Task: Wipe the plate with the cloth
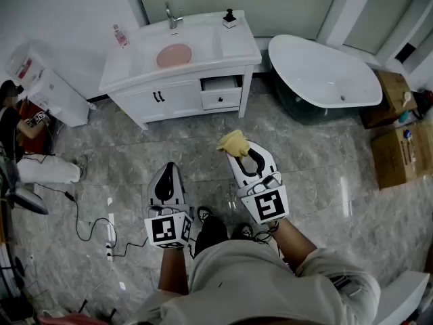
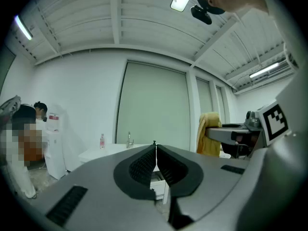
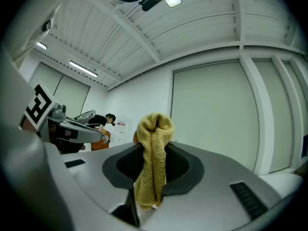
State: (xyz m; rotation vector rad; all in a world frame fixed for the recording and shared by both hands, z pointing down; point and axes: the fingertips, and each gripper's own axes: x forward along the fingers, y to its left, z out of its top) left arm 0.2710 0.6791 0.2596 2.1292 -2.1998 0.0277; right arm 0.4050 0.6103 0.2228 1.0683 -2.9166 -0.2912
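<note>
Well left of the white vanity [image 1: 183, 90]: a crouching person [image 1: 20, 134] beside a white appliance, perhaps a water dispenser [image 1: 51, 90]. In the vanity's basin, below the faucet [image 1: 172, 15]: the pink plate [image 1: 174, 55], lying flat. Out in front of the vanity, well short of it: left gripper [image 2: 155, 147], jaws pressed together with nothing between. Just right of that, equally short of the vanity: right gripper [image 3: 154, 153], clamped on a folded yellow terry cloth [image 3: 153, 129]. Right of the vanity: a white bathtub [image 1: 325, 73].
</note>
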